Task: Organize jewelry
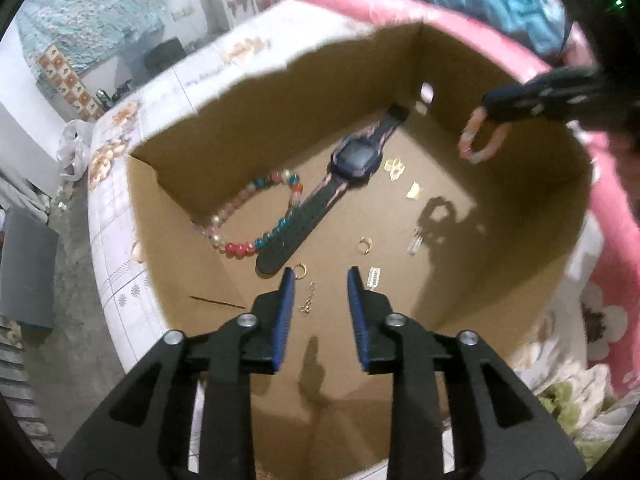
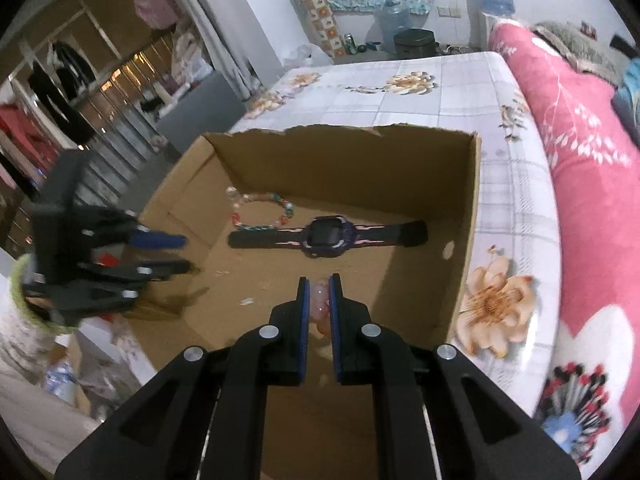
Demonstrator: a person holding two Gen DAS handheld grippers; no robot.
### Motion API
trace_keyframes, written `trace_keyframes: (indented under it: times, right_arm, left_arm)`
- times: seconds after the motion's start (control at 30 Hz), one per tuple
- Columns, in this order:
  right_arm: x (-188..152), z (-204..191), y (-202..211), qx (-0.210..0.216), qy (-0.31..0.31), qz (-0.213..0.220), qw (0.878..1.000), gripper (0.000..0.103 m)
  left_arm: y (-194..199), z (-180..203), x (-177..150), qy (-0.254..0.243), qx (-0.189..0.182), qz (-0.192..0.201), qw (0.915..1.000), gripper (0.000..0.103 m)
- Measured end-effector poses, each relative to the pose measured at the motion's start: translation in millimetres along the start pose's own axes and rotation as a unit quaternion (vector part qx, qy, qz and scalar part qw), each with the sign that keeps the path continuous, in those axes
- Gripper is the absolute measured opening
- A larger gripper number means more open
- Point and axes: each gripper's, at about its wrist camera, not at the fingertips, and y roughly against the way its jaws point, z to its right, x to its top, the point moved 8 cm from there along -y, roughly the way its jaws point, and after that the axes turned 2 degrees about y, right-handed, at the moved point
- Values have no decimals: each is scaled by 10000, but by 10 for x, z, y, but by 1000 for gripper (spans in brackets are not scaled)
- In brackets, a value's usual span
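An open cardboard box [image 1: 500, 280] holds a dark watch [image 1: 340, 176], a coloured bead bracelet [image 1: 256, 216], small gold earrings [image 1: 394, 168] and a thin chain [image 1: 307, 300]. My left gripper [image 1: 322, 276] is open and empty, low over the box floor above the chain. My right gripper [image 2: 319, 284] is shut on a pale pink bead bracelet [image 2: 320, 308]; in the left wrist view that bracelet [image 1: 482, 140] hangs from it over the box's right side. The watch [image 2: 324, 234] and bead bracelet [image 2: 260, 208] also show in the right wrist view, with the left gripper [image 2: 176, 254] at the box's left.
The box [image 2: 464, 216] sits on a bed with a floral sheet [image 2: 420, 92]. A pink flowered blanket [image 2: 580, 184] lies along the right. A small white tag [image 1: 374, 278] lies near my left fingertips. Room clutter and a clothes rack stand beyond the bed.
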Motion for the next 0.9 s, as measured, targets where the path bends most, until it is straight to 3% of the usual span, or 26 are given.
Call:
trace_keyframes:
  times: [0.13,0.23,0.4,0.53,0.63,0.8,0.9]
  right_arm:
    - [59,33,-75,-601,461,-156,9970,10]
    - [87,60,-152,-1150,875,-278,9891,10]
    - [41,81,-295,-1686,1403,-706,9731,10]
    - [-61,2,-342,-1821,1695,-1033,9630,11]
    - [-111,-35,-288,-1597,1539,-1109,9688,11]
    - [-57,-9,81,-1285,874,-549,9863,12]
    - [-6,91,466,-1155,222,216,9928,39]
  left_arm:
    - [377,-72,3,506,-196,766,9956,49]
    - [589,-199,-33,865,-135,1231,9885,54]
    - [850,-370,-209,1366,-13,1810,9739,64]
    - [866,-421,-368,1535,-67,1909,9695,70]
    - [837,-442,-485,1666,-151,1926,9669,73]
    - [754,-477,-594,1958,-403,1946,9603,80]
    - [713,-495,-630,2112,-557,1975,9557,84]
